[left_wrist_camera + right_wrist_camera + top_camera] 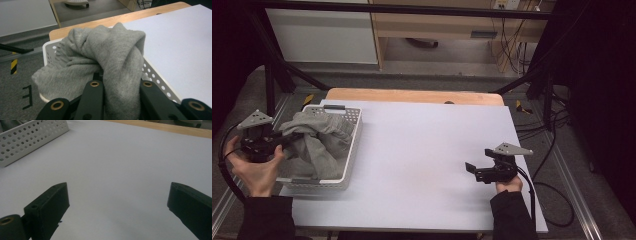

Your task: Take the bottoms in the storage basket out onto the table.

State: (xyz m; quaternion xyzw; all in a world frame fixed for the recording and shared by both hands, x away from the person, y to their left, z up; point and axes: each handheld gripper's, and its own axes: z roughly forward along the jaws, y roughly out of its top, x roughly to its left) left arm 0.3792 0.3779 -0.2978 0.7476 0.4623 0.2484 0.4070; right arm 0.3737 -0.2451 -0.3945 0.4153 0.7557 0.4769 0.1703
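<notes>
Left hand-held gripper point(120, 100) is clamped on the grey garment point(319, 140), mid-pull from the basket point(353, 145); next it needs lifting clear onto the table point(422, 150), where the right hand-held gripper point(117, 202) waits with jaws wide apart.

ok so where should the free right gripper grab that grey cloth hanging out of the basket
Best guess: the raised bunched fold of the grey cloth at the middle of the white basket, coming from the open table side, over the long wall. It stands proud of the rim there, and the left gripper already pinches the far end. The right gripper is open.
</notes>
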